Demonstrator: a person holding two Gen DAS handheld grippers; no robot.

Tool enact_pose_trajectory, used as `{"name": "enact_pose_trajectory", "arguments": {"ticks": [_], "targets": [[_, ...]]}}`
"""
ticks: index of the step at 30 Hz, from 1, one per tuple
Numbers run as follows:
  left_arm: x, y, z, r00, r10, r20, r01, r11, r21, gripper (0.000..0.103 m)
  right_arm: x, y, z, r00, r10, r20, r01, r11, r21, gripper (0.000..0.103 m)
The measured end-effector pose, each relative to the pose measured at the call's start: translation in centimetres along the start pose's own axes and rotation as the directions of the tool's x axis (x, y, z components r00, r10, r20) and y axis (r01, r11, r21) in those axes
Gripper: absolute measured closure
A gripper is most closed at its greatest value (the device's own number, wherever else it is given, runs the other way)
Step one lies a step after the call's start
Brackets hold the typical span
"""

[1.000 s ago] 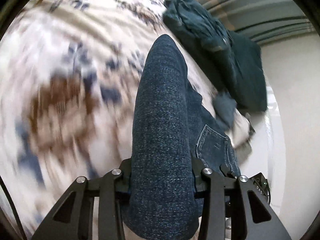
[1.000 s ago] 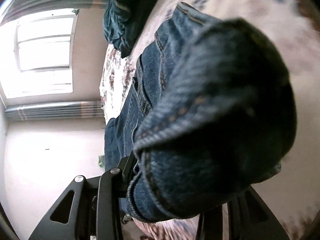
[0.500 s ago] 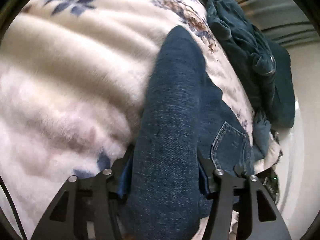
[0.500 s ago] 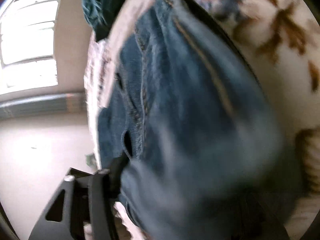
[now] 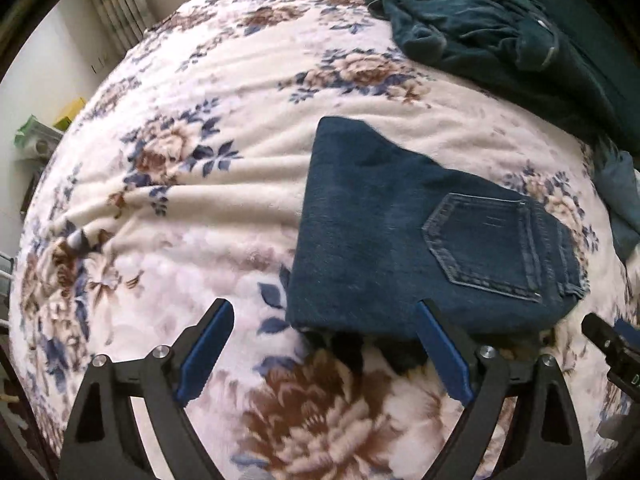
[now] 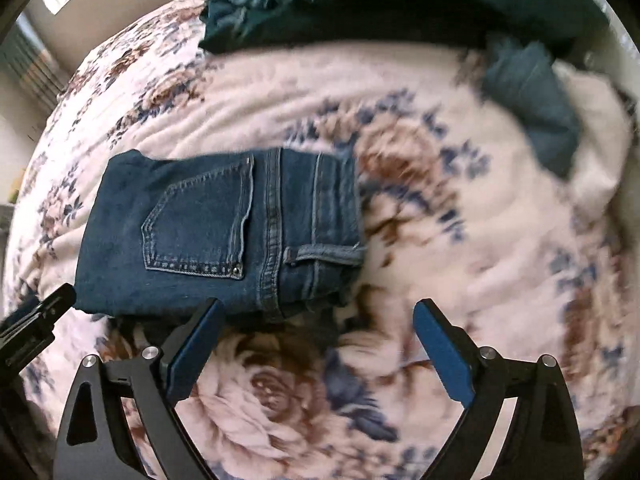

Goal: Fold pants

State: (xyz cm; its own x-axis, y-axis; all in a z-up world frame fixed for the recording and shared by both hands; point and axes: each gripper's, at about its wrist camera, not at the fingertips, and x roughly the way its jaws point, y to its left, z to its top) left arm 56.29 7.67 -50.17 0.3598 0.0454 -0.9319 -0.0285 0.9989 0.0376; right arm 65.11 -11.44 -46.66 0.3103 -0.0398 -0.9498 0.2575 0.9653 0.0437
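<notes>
free: floral blanket [image 5: 168,200] left | blocked: folded jeans [image 5: 380,232], dark clothes pile [image 5: 500,32]

I see dark blue jeans [image 5: 372,240] with lighter stitching on a cream blanket [image 5: 224,184] printed with brown and navy flowers. The crumpled cloth [image 5: 480,28] behind is dark teal.

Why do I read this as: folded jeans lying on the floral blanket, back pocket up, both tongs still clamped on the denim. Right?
Not quite. Both tongs are opening with nothing between the pads: left tongs in the left wrist view, right tongs in the right wrist view. The folded jeans do lie on the floral blanket, back pocket up.
</notes>
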Motion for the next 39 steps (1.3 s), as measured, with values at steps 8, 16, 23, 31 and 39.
{"name": "enact_pose_trajectory", "arguments": {"ticks": [8, 16, 23, 31, 39], "targets": [[-9.3, -1.7, -0.2, 0.999, 0.016, 0.048, -0.016, 1.0, -0.004, 0.01, -14.0, -4.9, -6.2, 0.999, 0.007, 0.05, -0.006, 1.0, -0.015, 0.006], [-23.2, -2.9, -3.0, 0.989, 0.015, 0.147, -0.017, 1.0, 0.014, 0.01, -29.0, -8.0, -9.6, 0.989, 0.04, 0.141, -0.029, 0.996, -0.079, 0.006], [-35.5, -2.9, -6.0, 0.974, 0.006, 0.227, -0.009, 1.0, 0.01, 0.01, -43.5, -11.1, -13.7, 0.964, 0.066, 0.256, -0.026, 0.988, -0.155, 0.006], [-46.0, -2.7, -8.8, 0.949, 0.001, 0.315, -0.006, 1.0, 0.014, 0.01, -55.2, -13.7, -18.0, 0.942, 0.133, 0.309, -0.073, 0.977, -0.2, 0.006], [-52.1, -2.5, -11.4, 0.933, -0.006, 0.361, 0.002, 1.0, 0.012, 0.01, -63.4, -14.6, -22.0, 0.913, 0.183, 0.364, -0.096, 0.965, -0.243, 0.006]]}}
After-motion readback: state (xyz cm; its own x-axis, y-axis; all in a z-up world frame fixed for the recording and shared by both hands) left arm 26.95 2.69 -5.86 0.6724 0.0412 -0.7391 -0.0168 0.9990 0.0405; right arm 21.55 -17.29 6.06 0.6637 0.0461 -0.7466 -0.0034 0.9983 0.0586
